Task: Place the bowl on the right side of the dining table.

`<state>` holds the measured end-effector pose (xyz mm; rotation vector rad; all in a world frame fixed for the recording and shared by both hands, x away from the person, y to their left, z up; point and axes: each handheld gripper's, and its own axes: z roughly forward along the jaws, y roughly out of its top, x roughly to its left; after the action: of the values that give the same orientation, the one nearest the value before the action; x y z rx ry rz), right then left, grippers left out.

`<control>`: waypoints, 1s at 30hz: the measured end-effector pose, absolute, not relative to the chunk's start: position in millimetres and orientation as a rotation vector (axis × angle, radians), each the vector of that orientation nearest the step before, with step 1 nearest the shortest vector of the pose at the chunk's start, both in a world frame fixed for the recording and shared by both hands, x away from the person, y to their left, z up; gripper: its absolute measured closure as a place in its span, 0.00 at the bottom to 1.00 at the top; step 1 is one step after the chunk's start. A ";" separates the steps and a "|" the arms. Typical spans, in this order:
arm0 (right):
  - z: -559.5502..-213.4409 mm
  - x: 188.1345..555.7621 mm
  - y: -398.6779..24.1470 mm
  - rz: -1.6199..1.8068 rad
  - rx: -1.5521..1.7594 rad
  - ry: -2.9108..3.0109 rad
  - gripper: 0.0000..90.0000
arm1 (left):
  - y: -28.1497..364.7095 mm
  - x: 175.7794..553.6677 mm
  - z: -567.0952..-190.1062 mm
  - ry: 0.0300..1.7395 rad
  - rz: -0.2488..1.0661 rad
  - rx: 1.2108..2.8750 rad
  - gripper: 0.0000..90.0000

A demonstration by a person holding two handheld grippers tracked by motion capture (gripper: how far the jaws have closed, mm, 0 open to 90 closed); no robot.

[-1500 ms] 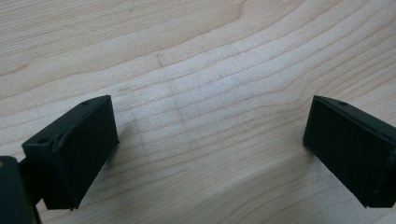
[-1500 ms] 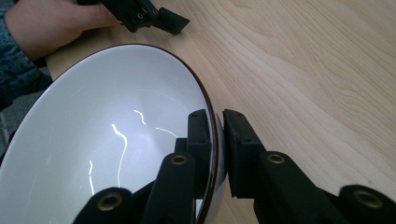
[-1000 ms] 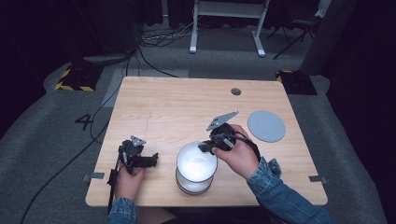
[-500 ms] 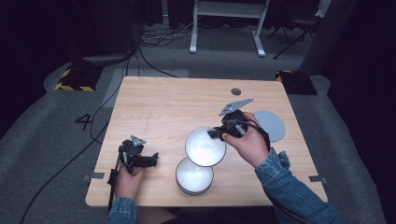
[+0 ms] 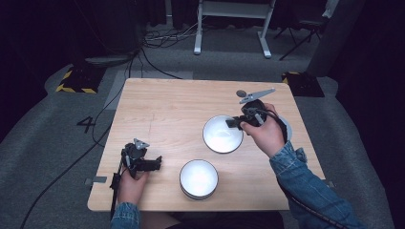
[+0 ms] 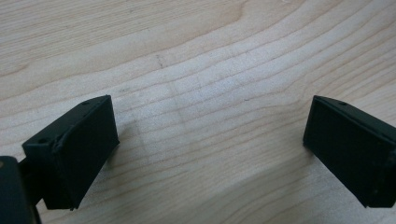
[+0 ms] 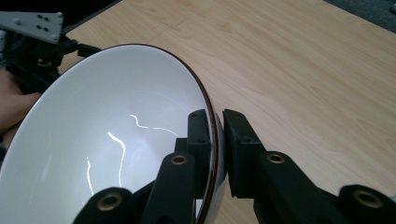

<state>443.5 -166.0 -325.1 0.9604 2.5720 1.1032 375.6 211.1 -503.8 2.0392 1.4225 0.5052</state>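
Note:
My right gripper [image 5: 232,123] is shut on the rim of a white bowl [image 5: 222,134] and holds it over the table's right middle. In the right gripper view the dark-rimmed bowl [image 7: 112,140] tilts, its rim pinched at the right gripper [image 7: 215,135]. A second white bowl [image 5: 198,178] stands near the table's front edge. My left gripper [image 5: 157,163] rests low at the front left, left of that bowl. In the left gripper view the left gripper [image 6: 210,144] stands open, with bare wood between its jaws.
A grey round plate [image 5: 285,128] lies at the right edge, mostly behind my right hand. A small dark disc [image 5: 241,93] sits at the table's far right. A cable [image 5: 71,167] trails off the left side onto the floor.
My right gripper has lifted the top bowl off the stack at the front and carried it back and to the right. The left gripper has stayed put.

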 end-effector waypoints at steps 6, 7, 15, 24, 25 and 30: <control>-325.7 463.0 -186.3 1.112 1.024 2.515 0.91 | 211.8 374.3 -503.5 1.419 0.503 2.044 0.04; -326.1 468.7 -192.9 1.124 1.048 2.496 0.91 | 211.7 374.2 -503.4 1.420 0.502 2.045 0.04; -326.5 484.6 -222.4 1.112 1.150 2.417 0.91 | 211.9 374.7 -503.2 1.418 0.506 2.049 0.03; -326.4 496.4 -255.1 1.063 1.240 2.335 0.91 | 211.1 377.1 -503.7 1.420 0.514 2.038 0.03; -326.4 496.4 -255.1 1.063 1.240 2.335 0.91 | 211.1 377.1 -503.7 1.420 0.514 2.038 0.04; -325.9 505.4 -277.4 1.050 1.292 2.277 0.91 | 210.6 378.6 -503.7 1.424 0.502 2.038 0.03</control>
<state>505.4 -277.4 -325.9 1.2924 2.2771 1.0503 378.6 210.6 -503.7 2.0380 1.4242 0.5022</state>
